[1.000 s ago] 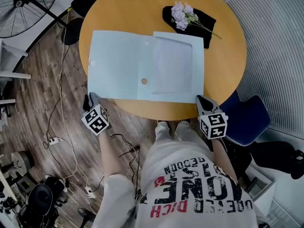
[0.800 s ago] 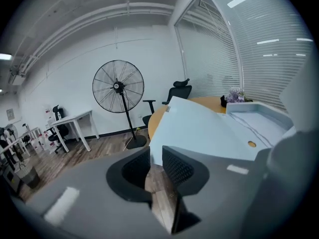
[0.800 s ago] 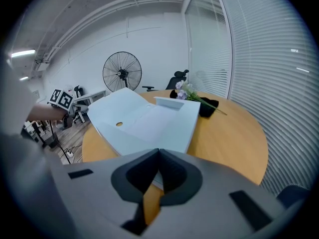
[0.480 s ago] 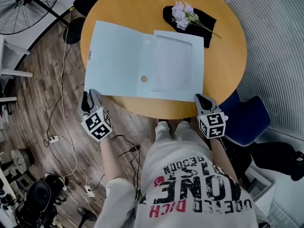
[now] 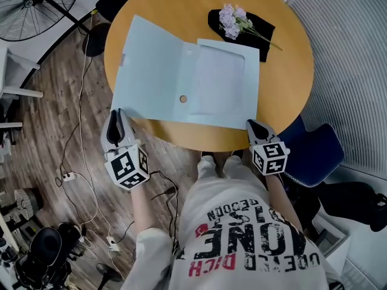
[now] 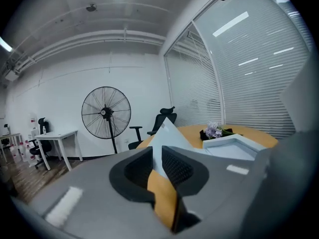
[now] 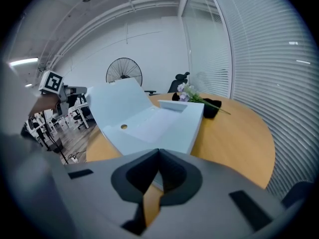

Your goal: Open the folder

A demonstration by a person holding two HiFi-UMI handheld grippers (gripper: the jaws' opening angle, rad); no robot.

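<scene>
A pale blue folder (image 5: 221,83) lies on the round wooden table (image 5: 290,77). Its left cover (image 5: 151,71) is lifted off the table and slopes up to the left; a small round hole shows near the fold. My left gripper (image 5: 116,116) is shut on the cover's near left corner, and its jaws have just closed a little further on it. In the left gripper view the blue sheet (image 6: 167,133) runs up from between the left gripper's (image 6: 156,156) pads. My right gripper (image 5: 254,125) is shut on the folder's near right corner, which stays flat on the table, as the right gripper view also shows at the right gripper (image 7: 158,157).
A sprig of purple flowers (image 5: 233,16) lies on a black cloth (image 5: 257,28) at the table's far side. A standing fan (image 5: 33,5) is off to the far left, cables (image 5: 78,174) run over the wooden floor, and a blue chair (image 5: 314,153) stands near right.
The left gripper has risen with the cover's corner, so the cover has gone from lying flat to sloping up. The right gripper has stayed at the near right corner.
</scene>
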